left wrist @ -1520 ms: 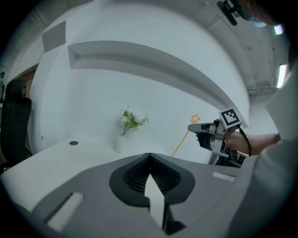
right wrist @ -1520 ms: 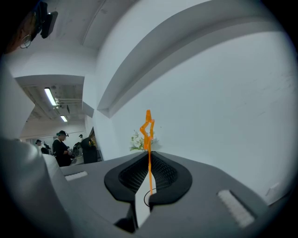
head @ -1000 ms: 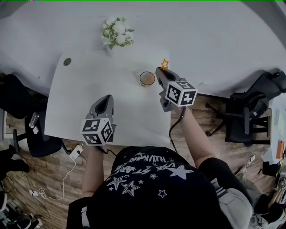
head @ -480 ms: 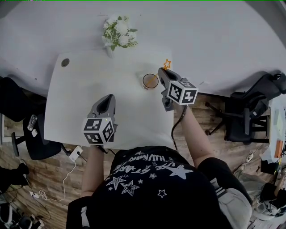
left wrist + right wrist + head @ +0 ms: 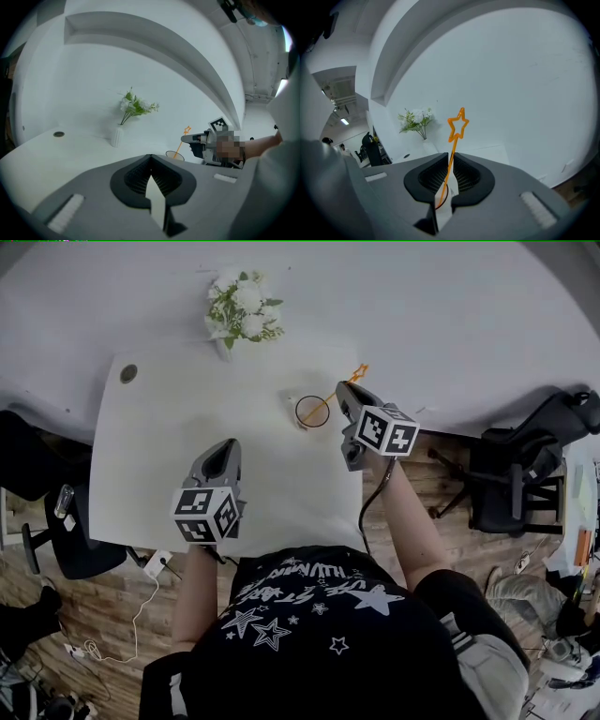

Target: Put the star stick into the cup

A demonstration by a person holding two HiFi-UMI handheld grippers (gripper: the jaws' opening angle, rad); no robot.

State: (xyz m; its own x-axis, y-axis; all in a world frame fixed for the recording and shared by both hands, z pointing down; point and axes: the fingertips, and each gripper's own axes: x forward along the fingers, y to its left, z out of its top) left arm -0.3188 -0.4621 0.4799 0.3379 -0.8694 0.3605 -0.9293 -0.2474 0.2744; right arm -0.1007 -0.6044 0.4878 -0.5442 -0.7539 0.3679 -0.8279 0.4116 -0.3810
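Your cup (image 5: 296, 412) stands on the white table (image 5: 169, 427), near its far right edge. The star stick (image 5: 458, 124) is already in it. The lower end sits inside the rim, and the thin orange shaft leans up and away from you, out over the cup's right side, with the star at the top.

Your right tool (image 5: 343, 390) is just beside the cup. The shaft runs up between its jaws, which are opening, with a gap on either side of the stick, so the pads do not press on it.

Your left tool (image 5: 150, 157) hangs well apart from the cup, over the near part of the table. It is clenched, tips together, with nothing between them.

At the far edge a small white vase (image 5: 117, 136) holds white flowers (image 5: 136, 106) with green leaves.
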